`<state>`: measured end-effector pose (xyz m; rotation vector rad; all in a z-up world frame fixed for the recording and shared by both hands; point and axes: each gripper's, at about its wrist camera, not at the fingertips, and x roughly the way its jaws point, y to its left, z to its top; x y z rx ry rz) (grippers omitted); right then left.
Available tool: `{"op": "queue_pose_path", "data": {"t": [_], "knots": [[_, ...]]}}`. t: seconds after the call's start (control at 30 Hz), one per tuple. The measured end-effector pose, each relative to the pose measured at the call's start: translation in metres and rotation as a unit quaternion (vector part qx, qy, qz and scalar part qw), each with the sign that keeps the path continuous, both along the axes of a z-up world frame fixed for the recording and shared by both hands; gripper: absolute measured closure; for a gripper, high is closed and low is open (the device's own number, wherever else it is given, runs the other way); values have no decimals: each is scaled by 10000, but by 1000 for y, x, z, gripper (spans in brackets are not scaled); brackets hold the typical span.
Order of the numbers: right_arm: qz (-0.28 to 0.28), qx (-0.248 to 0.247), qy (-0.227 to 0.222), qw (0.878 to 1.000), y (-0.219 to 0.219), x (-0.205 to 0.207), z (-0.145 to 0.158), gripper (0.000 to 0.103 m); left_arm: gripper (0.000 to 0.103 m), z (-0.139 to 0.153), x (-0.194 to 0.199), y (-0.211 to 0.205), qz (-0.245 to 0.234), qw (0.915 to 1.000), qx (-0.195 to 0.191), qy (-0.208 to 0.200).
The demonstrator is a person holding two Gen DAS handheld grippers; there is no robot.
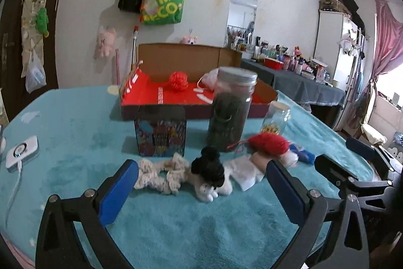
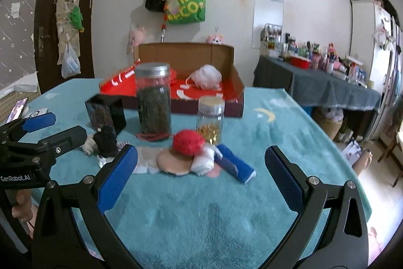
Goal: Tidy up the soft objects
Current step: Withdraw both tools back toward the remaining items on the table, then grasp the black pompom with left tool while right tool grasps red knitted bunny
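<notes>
A cardboard box with a red floor (image 1: 151,98) (image 2: 234,82) stands at the back of the teal table; inside lie a red yarn ball (image 1: 178,81) and a white mesh pouf (image 2: 206,76). Nearer to me, a beige scrunchie (image 1: 161,172), a black-and-white plush (image 1: 210,174), white cloths (image 1: 245,172), a red knitted piece (image 1: 268,143) (image 2: 188,143), a beige pad (image 2: 173,163) and a blue roll (image 2: 234,165) lie in a row. My left gripper (image 1: 201,187) is open just before the plush. My right gripper (image 2: 201,180) hangs open short of the red knit.
A tall dark-filled jar (image 1: 231,110) (image 2: 153,97), a small jar of gold bits (image 2: 210,120) and a patterned dark box (image 1: 160,132) stand between the soft things and the cardboard box. A white device with a cable (image 1: 21,151) lies at the left. A cluttered side table (image 2: 317,82) is at the right.
</notes>
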<state>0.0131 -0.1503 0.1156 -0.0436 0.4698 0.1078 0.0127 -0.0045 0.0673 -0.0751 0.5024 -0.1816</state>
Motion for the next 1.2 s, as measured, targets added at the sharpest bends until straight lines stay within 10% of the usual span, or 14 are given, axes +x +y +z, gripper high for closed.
{"op": "queue_pose_path", "data": {"t": [0.73,1.2], "knots": [[-96,212,839,9962,-6,19,-54,0,0,-40,19,21,234,9965,-97,793],[48,272,697,9972,-10,40,-25,0,0,-16,37,8,-142,9976,103,676]]}}
